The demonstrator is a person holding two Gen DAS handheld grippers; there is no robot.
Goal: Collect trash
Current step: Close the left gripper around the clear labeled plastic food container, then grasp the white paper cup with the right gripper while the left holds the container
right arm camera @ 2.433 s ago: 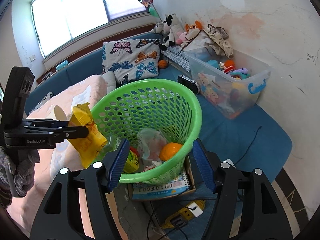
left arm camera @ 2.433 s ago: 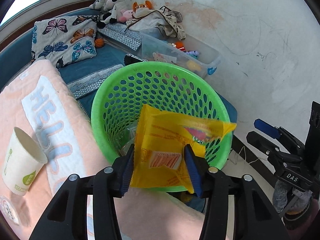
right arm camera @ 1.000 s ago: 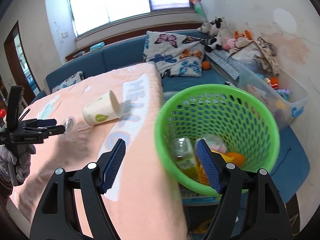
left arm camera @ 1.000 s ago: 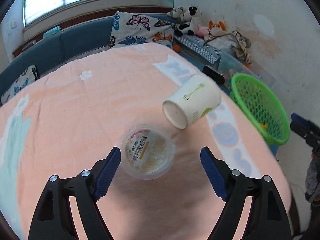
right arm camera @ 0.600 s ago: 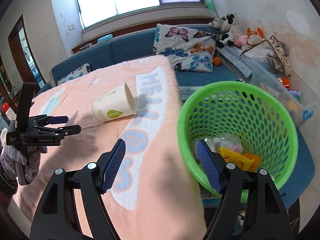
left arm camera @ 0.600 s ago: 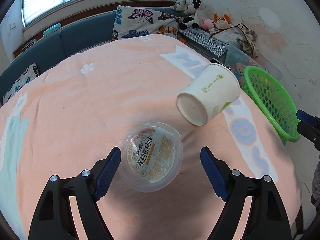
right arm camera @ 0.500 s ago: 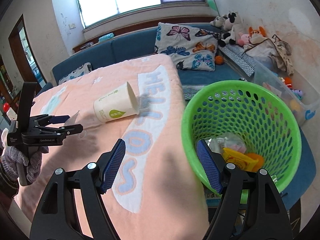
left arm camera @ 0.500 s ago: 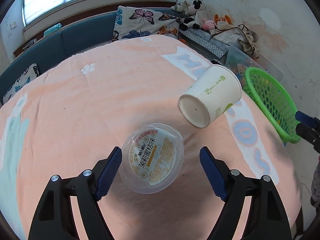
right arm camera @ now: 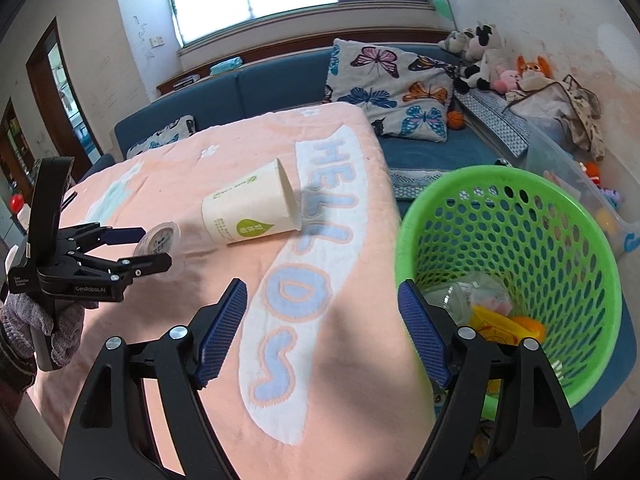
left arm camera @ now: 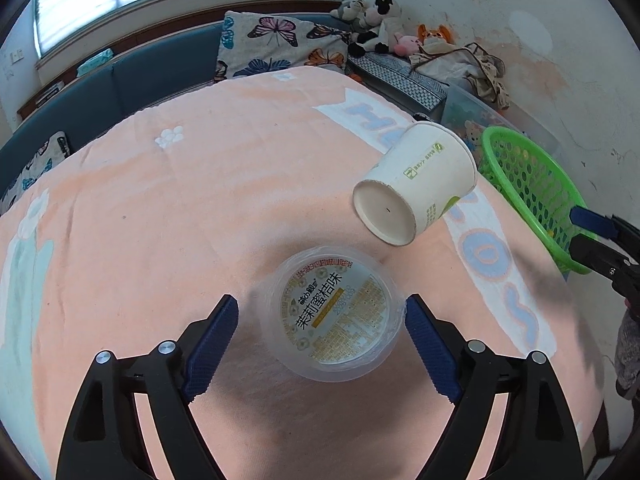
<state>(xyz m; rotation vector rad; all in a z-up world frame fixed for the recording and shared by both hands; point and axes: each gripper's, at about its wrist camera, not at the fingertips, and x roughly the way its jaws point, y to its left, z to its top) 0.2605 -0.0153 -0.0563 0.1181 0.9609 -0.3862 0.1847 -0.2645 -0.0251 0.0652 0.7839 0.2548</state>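
A clear plastic jelly cup with a printed lid [left arm camera: 334, 314] lies on the peach blanket [left arm camera: 160, 220], between the open jaws of my left gripper [left arm camera: 320, 332]. The right wrist view shows the cup [right arm camera: 160, 242] between the left gripper's fingers [right arm camera: 140, 250]. A white paper cup [left arm camera: 416, 184] lies on its side just beyond; it also shows in the right wrist view [right arm camera: 250, 210]. My right gripper [right arm camera: 322, 330] is open and empty above the blanket's edge, beside the green basket [right arm camera: 420, 216], which holds a yellow wrapper [right arm camera: 504, 330] and other trash.
The green basket [left arm camera: 532, 188] stands off the blanket's right edge. A clear toy bin [right arm camera: 560, 160], stuffed animals [right arm camera: 484, 56] and a butterfly pillow [right arm camera: 388, 88] lie on the blue couch behind. A wall is on the right.
My left gripper dropped the yellow wrapper in the basket, swung over the blanket and came down around the jelly cup. My right gripper drifted left from the basket toward the blanket.
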